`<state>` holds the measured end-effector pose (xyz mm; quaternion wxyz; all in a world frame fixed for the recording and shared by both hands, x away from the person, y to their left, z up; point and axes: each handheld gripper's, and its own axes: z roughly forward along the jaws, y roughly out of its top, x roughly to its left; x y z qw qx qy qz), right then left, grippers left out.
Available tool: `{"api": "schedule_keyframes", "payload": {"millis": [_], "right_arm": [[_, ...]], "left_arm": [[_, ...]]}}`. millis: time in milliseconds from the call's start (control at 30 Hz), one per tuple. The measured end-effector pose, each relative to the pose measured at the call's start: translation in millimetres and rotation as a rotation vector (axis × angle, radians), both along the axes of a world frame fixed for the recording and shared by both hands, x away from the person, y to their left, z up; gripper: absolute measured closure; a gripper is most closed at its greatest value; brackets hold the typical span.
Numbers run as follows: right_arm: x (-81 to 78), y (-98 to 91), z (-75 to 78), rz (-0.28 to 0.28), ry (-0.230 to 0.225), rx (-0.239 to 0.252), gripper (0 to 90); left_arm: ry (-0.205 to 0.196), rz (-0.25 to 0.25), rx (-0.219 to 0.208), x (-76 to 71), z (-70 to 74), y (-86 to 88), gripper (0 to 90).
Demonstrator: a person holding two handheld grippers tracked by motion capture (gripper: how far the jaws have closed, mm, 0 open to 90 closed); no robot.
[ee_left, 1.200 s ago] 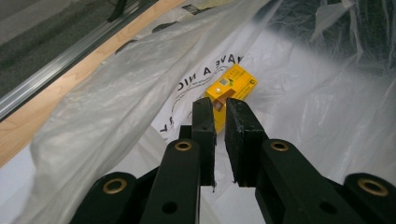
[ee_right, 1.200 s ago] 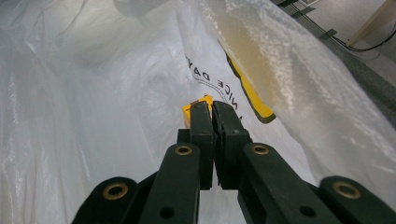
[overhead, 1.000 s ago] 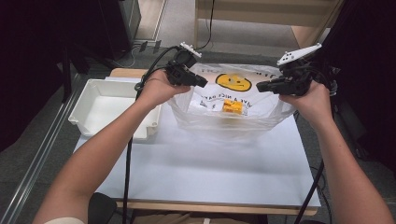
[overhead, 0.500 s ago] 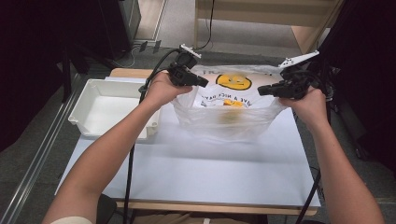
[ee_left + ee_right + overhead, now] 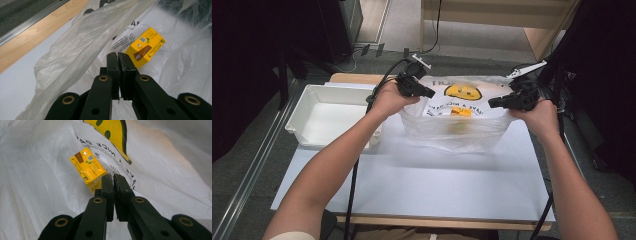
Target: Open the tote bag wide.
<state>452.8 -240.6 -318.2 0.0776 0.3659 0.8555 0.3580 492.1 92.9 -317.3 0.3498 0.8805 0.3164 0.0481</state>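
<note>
A thin white plastic bag (image 5: 452,132) with a yellow smiley print hangs stretched between my two grippers over the far half of the table. My left gripper (image 5: 432,94) pinches the bag's left rim; its jaws have just been closing on the film and now stand together (image 5: 117,56). On the bag's right rim, my right gripper (image 5: 490,103) is shut (image 5: 111,178). A small yellow carton (image 5: 460,112) lies inside the bag, just beyond the left jaws (image 5: 145,47) and the right jaws (image 5: 87,166). The bag's bottom rests on the white table sheet (image 5: 422,185).
A white tray (image 5: 327,117) stands at the table's left, close to my left forearm. Black cables trail from both grippers, the left one down across the table's front edge. A wooden shelf (image 5: 492,20) stands behind the table.
Both hands have sunk toward the table with the bag between them. The bag has slumped lower and wider on the sheet.
</note>
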Motion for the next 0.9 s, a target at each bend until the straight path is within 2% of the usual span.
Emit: {"api": "schedule_keyframes", "payload": {"millis": [133, 433, 567, 733, 900], "right_arm": [[1.0, -1.8, -8.4, -0.008, 0.009, 0.005, 88.1], [0.7, -4.2, -25.3, -0.021, 0.019, 0.021, 88.1], [0.3, -4.8, -31.0, -0.025, 0.010, 0.035, 88.2], [-0.3, -7.4, -39.5, -0.040, 0.009, 0.057, 88.2], [-1.9, -9.4, -50.9, -0.047, 0.012, 0.071, 88.2]], "left_arm": [[0.003, 0.003, 0.002, 2.6, -7.1, -2.0, 88.7], [0.022, 0.003, -0.021, 7.6, -22.7, -6.3, 89.0], [0.022, -0.001, -0.013, 9.1, -31.1, -8.3, 89.0], [0.045, 0.021, -0.014, 14.3, -40.8, -6.7, 88.9], [0.048, 0.032, -0.020, 17.3, -47.9, -6.5, 88.6]]}}
